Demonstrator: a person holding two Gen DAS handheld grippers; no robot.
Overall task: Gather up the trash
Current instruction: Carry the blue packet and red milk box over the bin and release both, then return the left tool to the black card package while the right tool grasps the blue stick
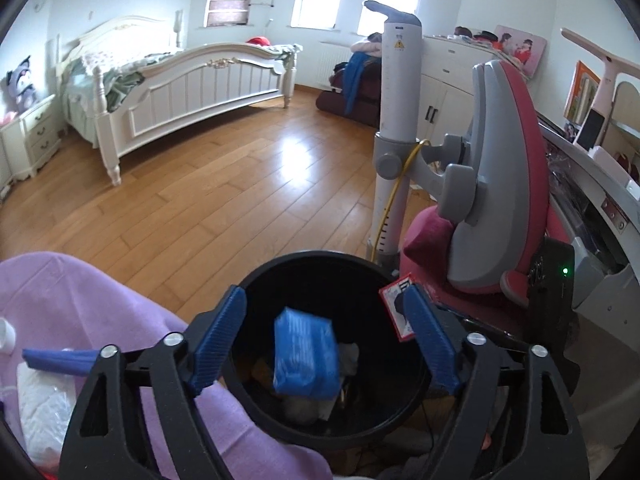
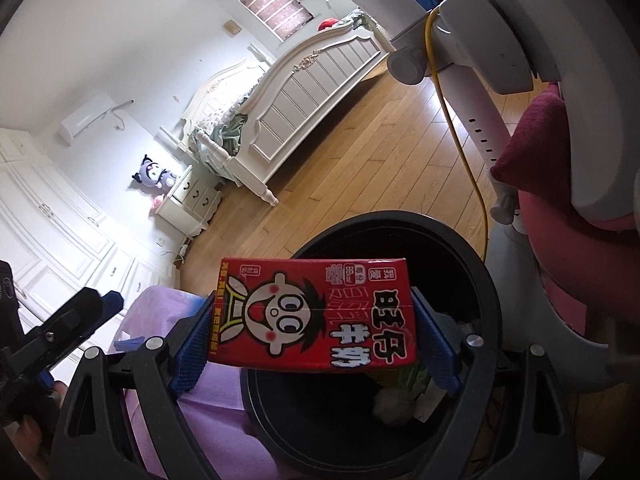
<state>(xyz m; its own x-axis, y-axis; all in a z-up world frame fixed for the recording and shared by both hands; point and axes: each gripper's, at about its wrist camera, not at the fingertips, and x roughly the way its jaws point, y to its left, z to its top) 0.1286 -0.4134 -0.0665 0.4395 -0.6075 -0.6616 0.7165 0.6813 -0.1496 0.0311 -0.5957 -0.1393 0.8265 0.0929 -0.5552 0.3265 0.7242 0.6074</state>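
**A:** Here, what does the right wrist view show?

**B:** A red milk carton [image 2: 314,314], printed with a cartoon boy's face and bold black-and-white characters, which read upside down in this view. Its faces are flat and its edges crisp. The right gripper [image 2: 314,336] clamps it between the two blue ribbed pads [image 2: 191,354], one on each short side. The carton hangs over the black trash bin [image 2: 492,292], covering the bin's 10 o'clock rim.

**A:** And the bin itself?

**B:** Round, black and open-topped, it stands on the wooden floor [image 2: 360,168]. Pale crumpled waste lies inside, toward 5 o'clock of the opening. A lilac cloth [image 2: 224,412] lies just beside the bin at its 9 o'clock.

**A:** Next, the left wrist view?

**B:** The left gripper [image 1: 326,340] points down into the same trash bin [image 1: 256,276], its jaws spread wide with nothing between them. A blue packet [image 1: 306,354], blurred, sits within the bin's mouth, apart from both blue pads [image 1: 218,342]; whether it is resting or falling cannot be told. A corner of the red carton [image 1: 394,308] shows at 2 o'clock of the opening, just behind the right-side pad.

**A:** How do the two tools stand to each other?

**B:** In the right wrist view the left gripper [image 2: 80,316] appears at 9 o'clock, near the lilac cloth. Both tools tilt downward toward the bin.

**A:** The surroundings?

**B:** A pink and grey chair [image 1: 504,184] stands at 3 o'clock of the bin, and a white bed [image 1: 192,84] lies well apart across the floor.
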